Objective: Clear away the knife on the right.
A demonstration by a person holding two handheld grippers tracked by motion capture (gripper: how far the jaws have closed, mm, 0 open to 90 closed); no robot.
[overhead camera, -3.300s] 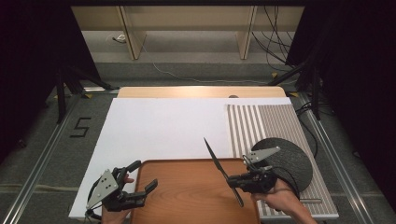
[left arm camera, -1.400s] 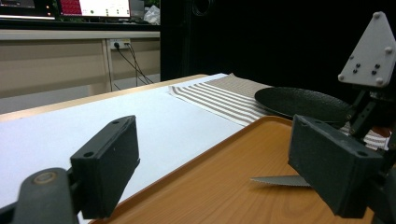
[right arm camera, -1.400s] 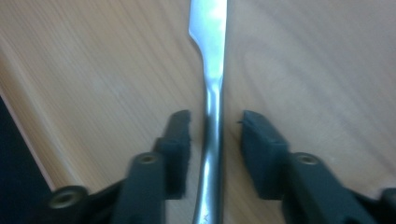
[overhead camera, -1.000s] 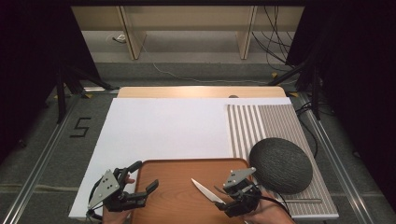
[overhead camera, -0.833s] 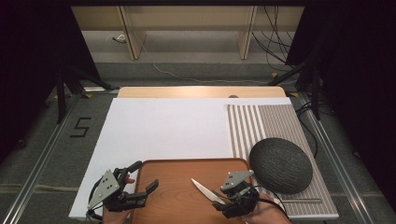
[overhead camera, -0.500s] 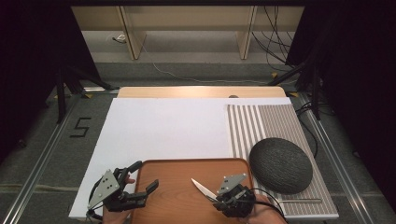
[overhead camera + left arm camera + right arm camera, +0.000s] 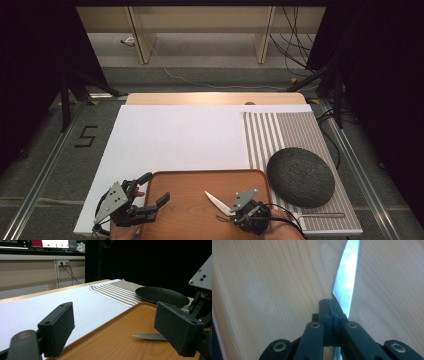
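We keep the left claw [image 7: 150, 199] spread wide with nothing between its pads, low over the left end of the brown tray [image 7: 190, 200] at the near edge of the bench [image 7: 170, 140]. Our right claw [image 7: 235, 212] has just been closing and now sits pressed together with nothing gripped between its tips. The knife [image 7: 216, 201] lies flat on the tray, its blade [image 7: 345, 277] running out from beneath the right claw. The black plate [image 7: 300, 176] rests on the striped mat [image 7: 280, 132], just right of the tray.
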